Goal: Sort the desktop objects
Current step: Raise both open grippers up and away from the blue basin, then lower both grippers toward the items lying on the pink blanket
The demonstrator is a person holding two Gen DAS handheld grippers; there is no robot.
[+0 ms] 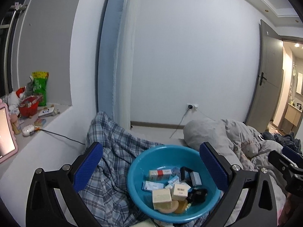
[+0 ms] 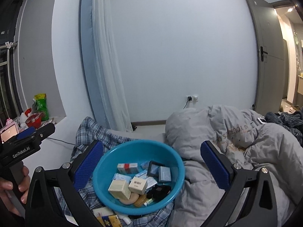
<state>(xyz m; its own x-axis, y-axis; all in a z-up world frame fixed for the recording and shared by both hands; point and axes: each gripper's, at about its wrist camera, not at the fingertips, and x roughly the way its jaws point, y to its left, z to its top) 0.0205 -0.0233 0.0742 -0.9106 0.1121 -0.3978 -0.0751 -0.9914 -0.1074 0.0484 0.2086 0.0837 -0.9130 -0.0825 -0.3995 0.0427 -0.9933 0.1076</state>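
Observation:
A blue plastic basin [image 1: 144,157] sits on a plaid blanket [image 1: 113,147] on the bed and holds several small boxes, sachets, a black compact and round soaps. It also shows in the right wrist view [image 2: 132,147]. My left gripper [image 1: 151,168] is open and empty, held above and in front of the basin. My right gripper [image 2: 151,167] is open and empty, to the right of the left one, above the basin's right rim. The left gripper's body [image 2: 26,141] shows in the right wrist view, held by a hand. A few more packets [image 2: 109,218] lie below the basin.
A grey duvet [image 2: 236,151] is bunched to the right of the basin, with a phone [image 2: 262,120] on it. A window ledge [image 1: 36,121] at left carries a red basket, a green bag and a pink tablet. An open door [image 2: 269,56] is at right.

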